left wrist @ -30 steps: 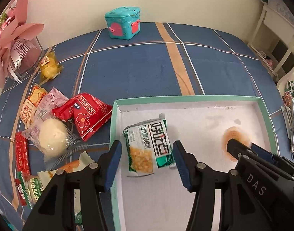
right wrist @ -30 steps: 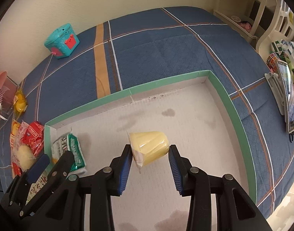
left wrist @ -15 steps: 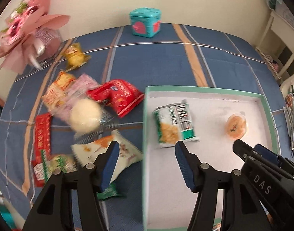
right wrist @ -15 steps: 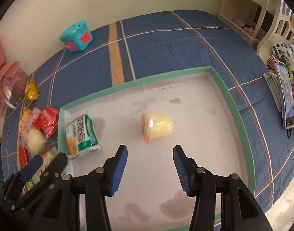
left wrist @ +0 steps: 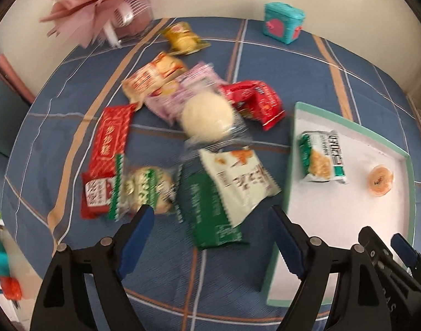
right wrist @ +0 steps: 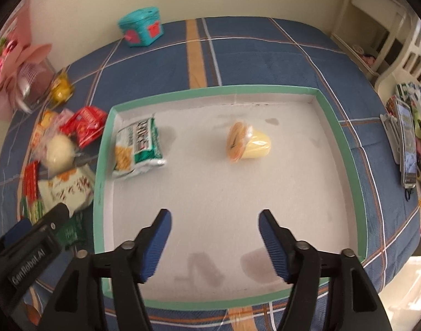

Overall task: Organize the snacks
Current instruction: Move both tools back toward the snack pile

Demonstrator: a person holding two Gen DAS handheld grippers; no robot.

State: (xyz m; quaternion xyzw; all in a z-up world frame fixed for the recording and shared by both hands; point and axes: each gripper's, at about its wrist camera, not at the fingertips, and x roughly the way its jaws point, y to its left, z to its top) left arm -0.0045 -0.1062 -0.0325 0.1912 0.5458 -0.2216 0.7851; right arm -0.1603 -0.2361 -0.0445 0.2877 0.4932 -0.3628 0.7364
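Observation:
A white tray with a green rim (right wrist: pixel 345 140) (left wrist: pixel 290 165) lies on the blue bed. In it lie a green-and-white snack pack (right wrist: pixel 137 144) (left wrist: pixel 322 157) and a yellow jelly cup (right wrist: pixel 249 143) (left wrist: pixel 380 180) on its side. My right gripper (right wrist: pixel 214 244) is open and empty above the tray's near part. My left gripper (left wrist: pixel 213 242) is open and empty over the loose snacks left of the tray, just before a white-and-green bag (left wrist: pixel 227 190). A round bun in clear wrap (left wrist: pixel 207 117), a red pack (left wrist: pixel 251 102) and a long red bar (left wrist: pixel 108 143) lie further on.
A teal toy box (right wrist: pixel 141 26) (left wrist: pixel 283 22) stands at the far edge. A pink bouquet (left wrist: pixel 105 2) stands at the far left. A phone (right wrist: pixel 407 140) lies right of the bed. White furniture (right wrist: pixel 397 35) stands at the far right.
My right gripper let go of the jelly cup in the tray, opened and drew back. My left gripper swung left from the tray to over the loose snack pile.

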